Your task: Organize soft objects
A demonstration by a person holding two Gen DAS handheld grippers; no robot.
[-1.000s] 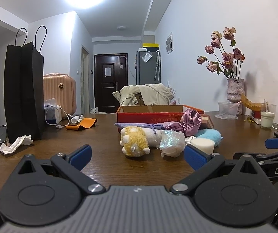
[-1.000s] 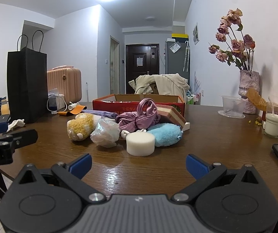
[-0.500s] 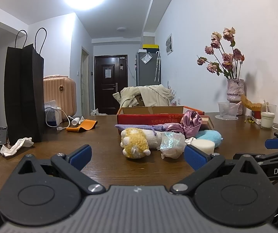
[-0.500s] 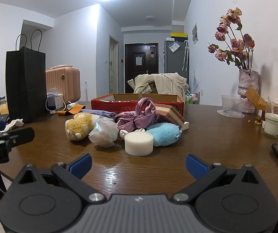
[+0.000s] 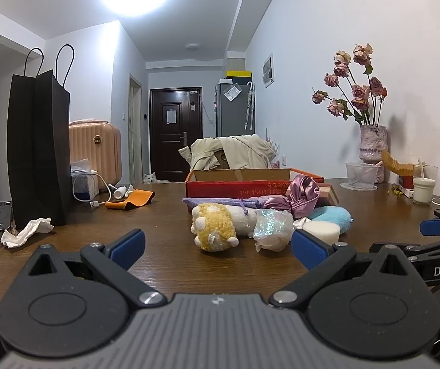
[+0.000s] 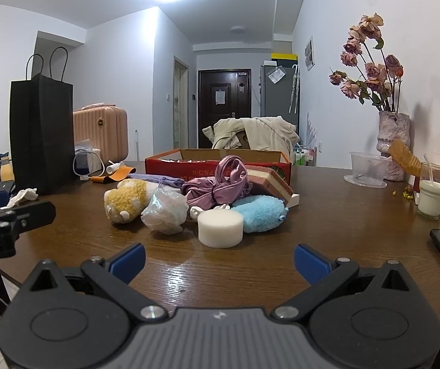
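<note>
Soft objects: a pile lying mid-bench, just in front of the red cardboard box (image 6: 217,166).

Yellow plush (image 6: 126,198), iridescent pouch (image 6: 164,210), white sponge (image 6: 220,228), blue plush (image 6: 260,210) and purple satin cloth (image 6: 220,184) are sitting touching on the bench (image 6: 327,224). The box's contents are hiding behind its wall. Left tool (image 5: 217,244) and right tool (image 6: 218,258) are hovering near, jaws spread wide, holding nothing.

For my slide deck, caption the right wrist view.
Open right tongs face a white sponge, blue plush and yellow toy before a red box.
</note>
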